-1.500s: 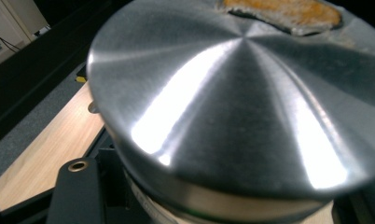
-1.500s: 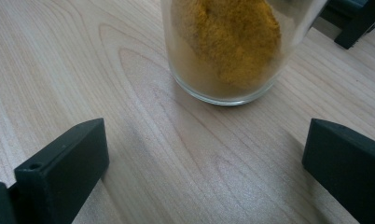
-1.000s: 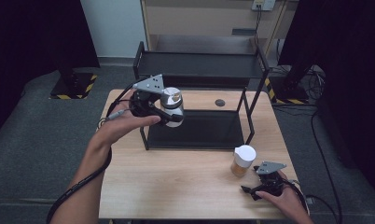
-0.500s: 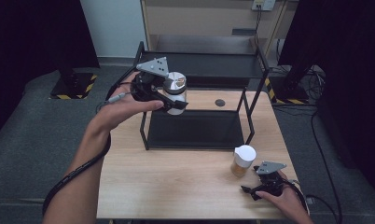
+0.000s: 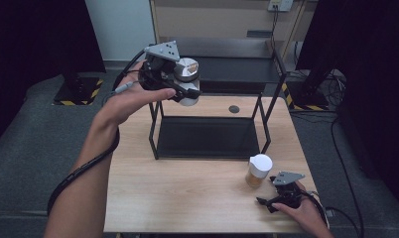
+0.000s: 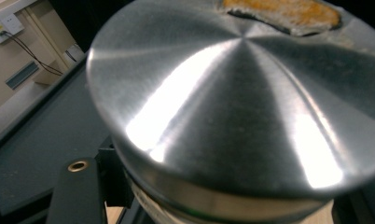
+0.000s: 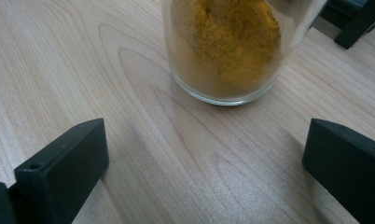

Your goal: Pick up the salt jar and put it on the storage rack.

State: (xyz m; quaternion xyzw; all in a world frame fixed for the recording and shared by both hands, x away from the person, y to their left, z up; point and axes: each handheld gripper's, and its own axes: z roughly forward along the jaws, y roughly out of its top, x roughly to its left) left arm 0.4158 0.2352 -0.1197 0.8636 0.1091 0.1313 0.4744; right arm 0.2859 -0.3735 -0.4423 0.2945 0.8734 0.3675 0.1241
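Note:
My left gripper (image 5: 185, 94) is shut on a jar with a shiny metal lid (image 5: 187, 80), held in the air above the left end of the black metal rack (image 5: 207, 139). In the left gripper view the lid (image 6: 241, 107) looms very close, with an orange patch at its top edge. My right gripper (image 5: 267, 203) rests open on the table at the front right. Just beyond it stands a glass jar of yellow powder with a white lid (image 5: 259, 171); in the right gripper view that jar (image 7: 232, 51) stands ahead of the spread jaws, clear of them.
The rack's top shelf (image 5: 237, 69) lies behind the raised jar, and its lower tray sits on the wooden table (image 5: 187, 193). A small dark disc (image 5: 233, 108) lies on the table behind the rack. Dark floor surrounds the table.
My left hand has lifted the metal-lidded jar higher, from in front of the rack's lower opening to the level of the top shelf. The right hand has stayed put.

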